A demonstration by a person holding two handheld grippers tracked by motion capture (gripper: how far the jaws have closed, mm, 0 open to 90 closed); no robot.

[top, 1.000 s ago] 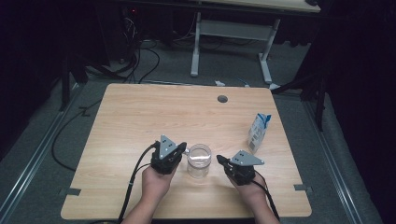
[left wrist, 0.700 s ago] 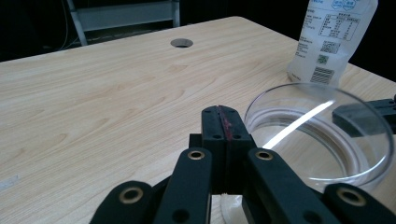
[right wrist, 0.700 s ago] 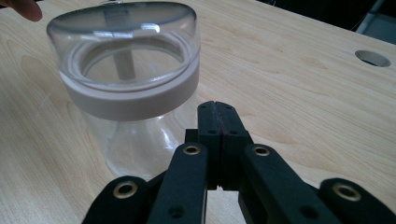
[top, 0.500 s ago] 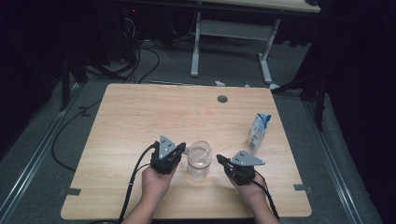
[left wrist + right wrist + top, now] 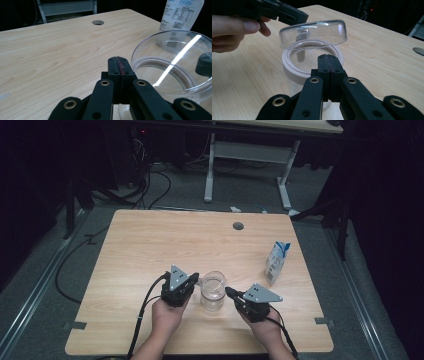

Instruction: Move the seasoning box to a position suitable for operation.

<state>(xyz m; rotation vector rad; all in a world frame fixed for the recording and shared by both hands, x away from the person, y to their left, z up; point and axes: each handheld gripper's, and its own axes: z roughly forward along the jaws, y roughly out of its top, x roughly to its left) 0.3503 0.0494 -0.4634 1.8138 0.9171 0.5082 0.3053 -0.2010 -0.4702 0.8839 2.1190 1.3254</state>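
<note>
A clear glass jar (image 5: 212, 293) with a white rim ring (image 5: 294, 72) stands near the table's front edge. Its clear domed lid (image 5: 312, 34) sits tilted above the rim, raised on the side towards my right gripper. My left gripper (image 5: 194, 278) is shut and empty, its tip just left of the jar's top beside the lid (image 5: 172, 57); I cannot tell whether it touches. My right gripper (image 5: 230, 291) is shut on nothing and points at the jar from the right, a little apart. Both pairs of jaws are pressed together in the left gripper view (image 5: 119, 65) and the right gripper view (image 5: 329, 63).
A small white and blue pouch (image 5: 276, 262) stands upright at the right side of the wooden table (image 5: 150, 245). A round cable hole (image 5: 238, 226) lies near the far edge. A person's hand (image 5: 234, 28) holds the left gripper (image 5: 284, 13). Cables trail off the front edge.
</note>
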